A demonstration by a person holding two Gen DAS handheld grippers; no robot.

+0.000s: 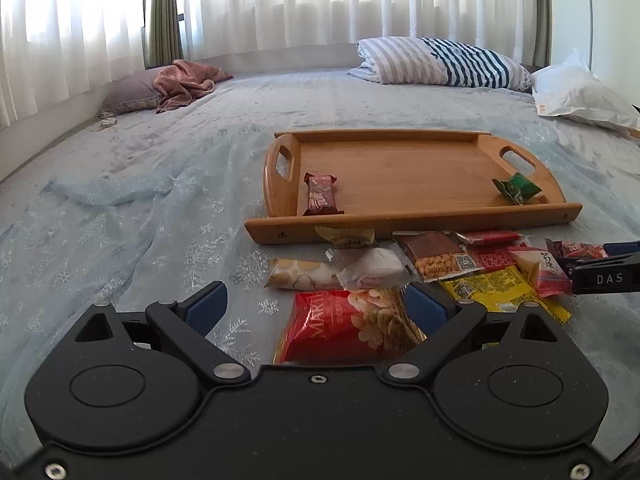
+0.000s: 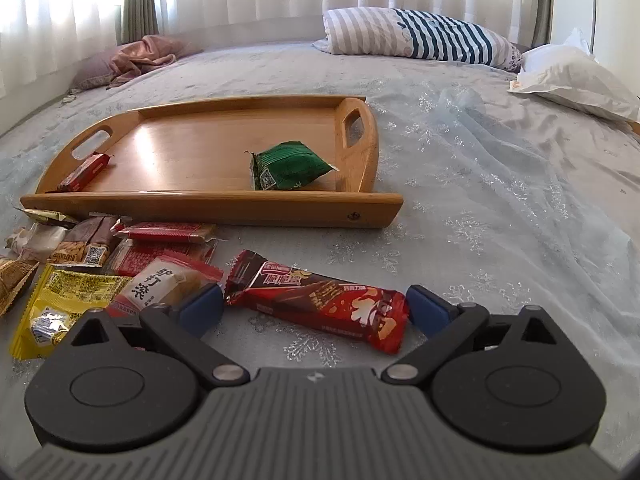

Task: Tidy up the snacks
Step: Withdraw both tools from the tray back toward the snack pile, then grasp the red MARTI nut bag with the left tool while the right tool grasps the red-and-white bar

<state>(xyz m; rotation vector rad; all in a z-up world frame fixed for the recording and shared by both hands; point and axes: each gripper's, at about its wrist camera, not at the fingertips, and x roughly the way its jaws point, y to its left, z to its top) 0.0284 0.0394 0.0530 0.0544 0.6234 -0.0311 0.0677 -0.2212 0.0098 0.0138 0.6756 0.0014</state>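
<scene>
A wooden tray (image 1: 412,220) (image 2: 208,204) lies on the bed. In it are a dark red bar (image 1: 321,194) (image 2: 84,172) at the left and a green packet (image 1: 518,188) (image 2: 290,166) at the right. Several loose snacks lie in front of the tray. My left gripper (image 1: 316,304) is open over a red peanut bag (image 1: 348,326). My right gripper (image 2: 314,306) is open around a red chocolate wafer bar (image 2: 320,300) lying on the sheet. The right gripper's side also shows in the left wrist view (image 1: 604,272).
A yellow packet (image 2: 64,300) (image 1: 500,292), a white-red packet (image 2: 160,284), a white packet (image 1: 372,268) and a cream biscuit pack (image 1: 300,274) lie among the pile. A striped pillow (image 1: 444,62), a white bag (image 1: 576,92) and a pink cloth (image 1: 184,82) lie far back.
</scene>
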